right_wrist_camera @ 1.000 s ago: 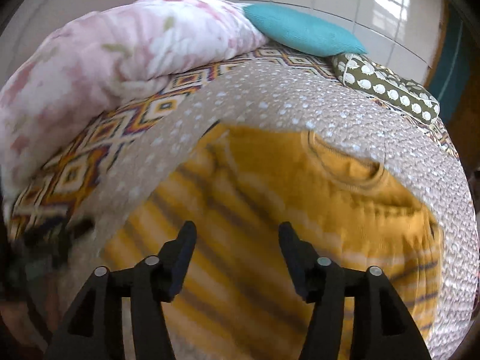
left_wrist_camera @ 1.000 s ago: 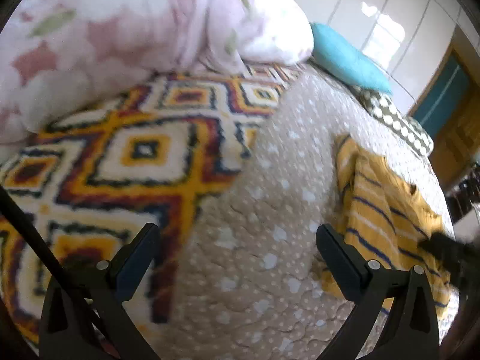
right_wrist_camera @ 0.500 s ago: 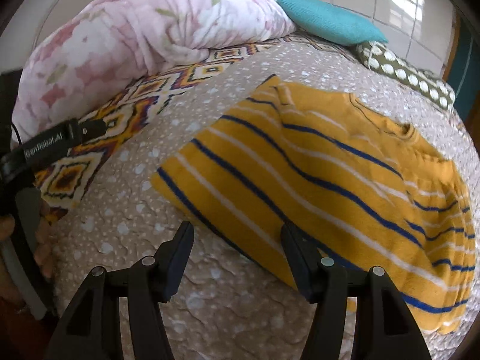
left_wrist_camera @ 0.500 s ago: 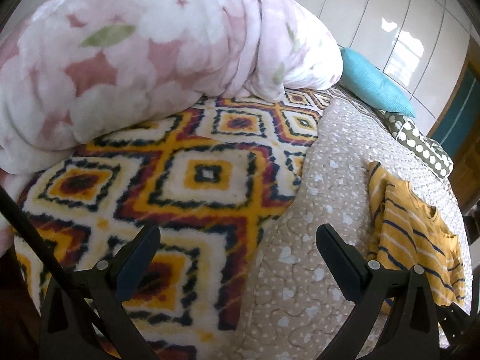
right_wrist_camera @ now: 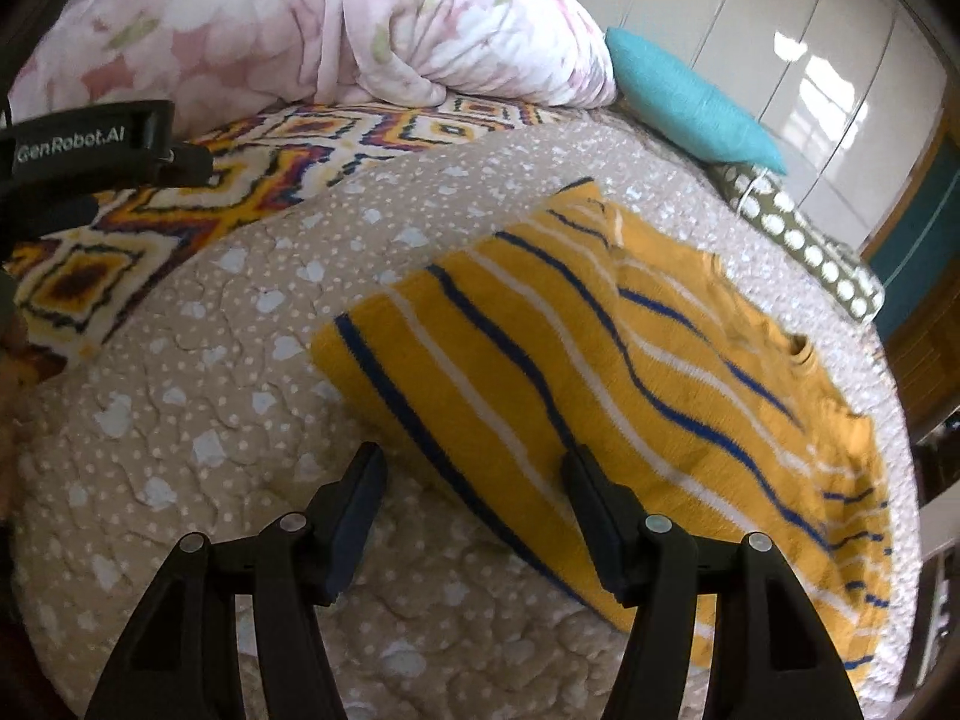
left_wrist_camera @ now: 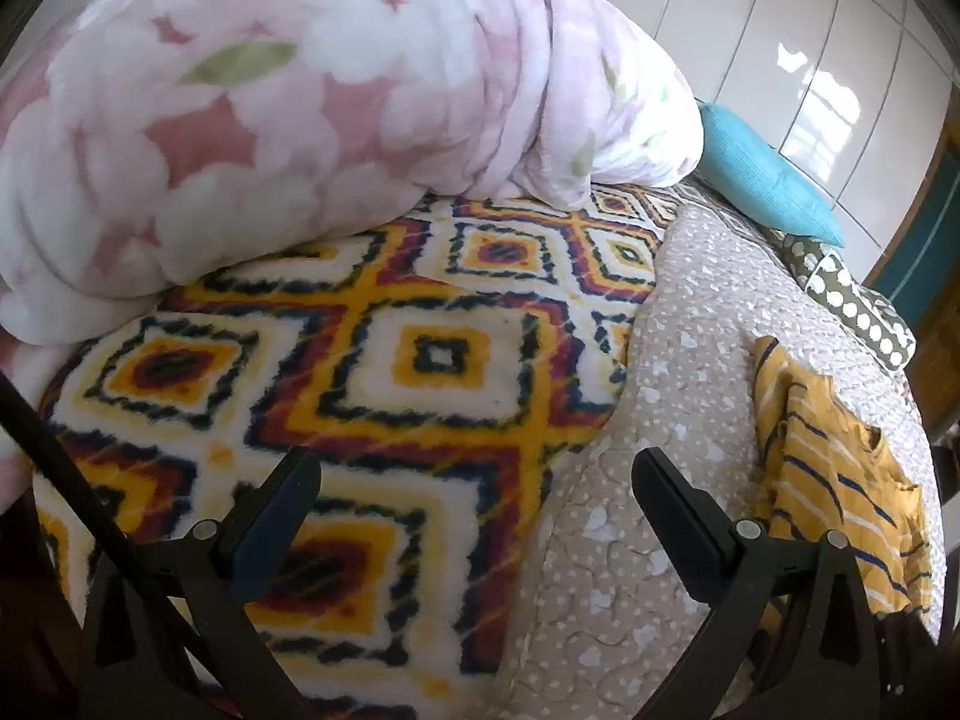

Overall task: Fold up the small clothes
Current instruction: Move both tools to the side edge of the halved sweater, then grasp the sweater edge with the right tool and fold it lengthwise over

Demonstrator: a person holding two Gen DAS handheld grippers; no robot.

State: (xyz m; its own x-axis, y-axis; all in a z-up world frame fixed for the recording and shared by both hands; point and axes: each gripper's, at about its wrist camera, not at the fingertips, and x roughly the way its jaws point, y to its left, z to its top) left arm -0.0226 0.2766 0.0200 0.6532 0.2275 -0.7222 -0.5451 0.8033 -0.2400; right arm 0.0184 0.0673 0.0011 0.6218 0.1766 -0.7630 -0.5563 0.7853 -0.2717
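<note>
Left gripper [left_wrist_camera: 474, 480] and right gripper [right_wrist_camera: 474, 477] angle downward, jaws parted and empty; left gripper's strapped body edges the right view.

pink floral duvet [left_wrist_camera: 300, 120], diamond-patterned blanket [left_wrist_camera: 420, 372], teal cushion [right_wrist_camera: 690, 102], spotted pillow [right_wrist_camera: 804, 240]

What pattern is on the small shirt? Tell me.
Mustard yellow shirt with blue and white stripes; right wrist view.

Daylit room, fisheye views, dark rounded corners.
Window glare sits on the glossy white wall panels [left_wrist_camera: 828, 78] at upper right. The yellow knitted top with blue and white stripes [right_wrist_camera: 600, 372] is slightly motion-smeared in the right wrist view; soft shadows, straight lines bow near edges.
</note>
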